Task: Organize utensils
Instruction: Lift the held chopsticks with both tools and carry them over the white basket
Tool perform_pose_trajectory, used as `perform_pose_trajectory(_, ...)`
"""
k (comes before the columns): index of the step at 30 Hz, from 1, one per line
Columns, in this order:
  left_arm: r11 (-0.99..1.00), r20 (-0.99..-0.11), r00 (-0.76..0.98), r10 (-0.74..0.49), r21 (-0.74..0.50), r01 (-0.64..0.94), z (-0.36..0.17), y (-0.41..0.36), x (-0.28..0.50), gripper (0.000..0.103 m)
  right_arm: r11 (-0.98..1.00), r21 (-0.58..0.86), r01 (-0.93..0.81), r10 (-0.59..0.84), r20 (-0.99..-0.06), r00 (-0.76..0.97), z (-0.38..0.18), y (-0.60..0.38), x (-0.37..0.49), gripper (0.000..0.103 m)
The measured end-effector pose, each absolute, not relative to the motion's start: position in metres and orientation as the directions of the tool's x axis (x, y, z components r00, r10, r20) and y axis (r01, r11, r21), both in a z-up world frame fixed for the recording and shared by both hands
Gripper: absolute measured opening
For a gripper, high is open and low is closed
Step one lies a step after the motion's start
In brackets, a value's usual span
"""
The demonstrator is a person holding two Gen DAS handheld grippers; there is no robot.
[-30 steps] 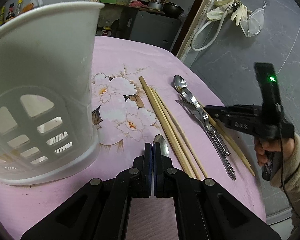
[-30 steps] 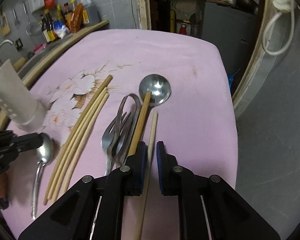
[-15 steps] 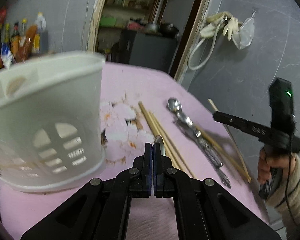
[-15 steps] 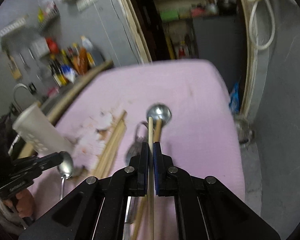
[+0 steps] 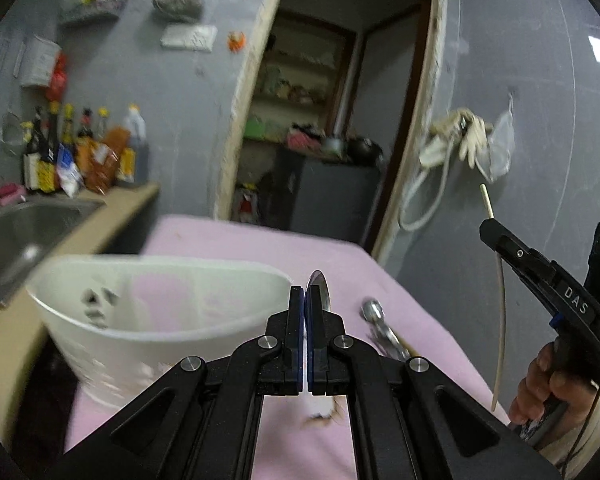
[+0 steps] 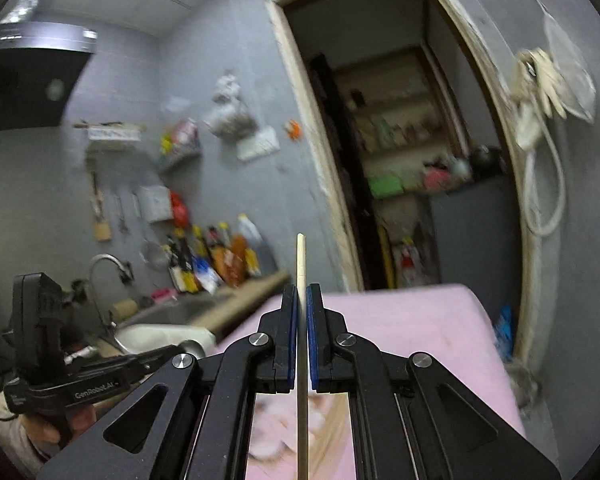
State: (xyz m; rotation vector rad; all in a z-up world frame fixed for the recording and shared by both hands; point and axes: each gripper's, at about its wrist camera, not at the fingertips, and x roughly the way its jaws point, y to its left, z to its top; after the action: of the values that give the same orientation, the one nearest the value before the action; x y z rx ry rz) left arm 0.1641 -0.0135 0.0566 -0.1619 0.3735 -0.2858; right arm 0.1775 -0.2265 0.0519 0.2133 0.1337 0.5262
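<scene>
My left gripper (image 5: 307,300) is shut on a metal spoon (image 5: 319,290), whose bowl sticks up past the fingertips, held above the pink table. The white perforated utensil holder (image 5: 148,320) stands just left of it, its open mouth facing the camera. My right gripper (image 6: 302,296) is shut on a single pale wooden chopstick (image 6: 301,256), lifted off the table and held about level. That chopstick (image 5: 499,292) and the right gripper (image 5: 496,236) also show at the right of the left wrist view. A spoon and other cutlery (image 5: 380,324) lie on the cloth.
The pink flowered tablecloth (image 6: 420,320) covers the table. A steel sink (image 5: 24,224) and a counter with several sauce bottles (image 5: 84,152) lie to the left. A doorway with shelves (image 5: 320,120) is behind. A hose and gloves (image 5: 460,144) hang on the grey wall.
Both grippers rose off the table and tilted up. The right one closed on a chopstick and lifted it. The left one carried the spoon up beside the holder's rim.
</scene>
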Motion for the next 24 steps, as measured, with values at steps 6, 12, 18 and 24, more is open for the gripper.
perform_pose_trajectory(6, 0.974, -0.232, 0.954, -0.190, -0.169, 0.152, 0.094, 0.026, 0.149, 0.000, 0.813, 0.183, -0.552, 0.550, 0.066, 0.832, 0.079, -0.181, 0.175, 0.003)
perform_pose_trajectory(12, 0.989, -0.140, 0.990, -0.019, -0.145, -0.002, 0.116, 0.073, 0.144, 0.000, 0.799, 0.150, -0.582, 0.561, 0.163, 0.812, 0.097, -0.137, 0.183, 0.003)
perform_pose_trajectory(18, 0.974, -0.068, 0.985, 0.159, -0.149, -0.168, 0.120, 0.118, 0.148, 0.000, 0.739, 0.182, -0.649, 0.606, 0.243, 0.758, 0.105, -0.103, 0.204, 0.003)
perform_pose_trajectory(24, 0.946, -0.037, 0.954, 0.298, -0.125, -0.300, 0.108, 0.138, 0.159, 0.000, 0.742, 0.192, -0.642, 0.592, 0.260, 0.762, 0.096, -0.086, 0.224, 0.003)
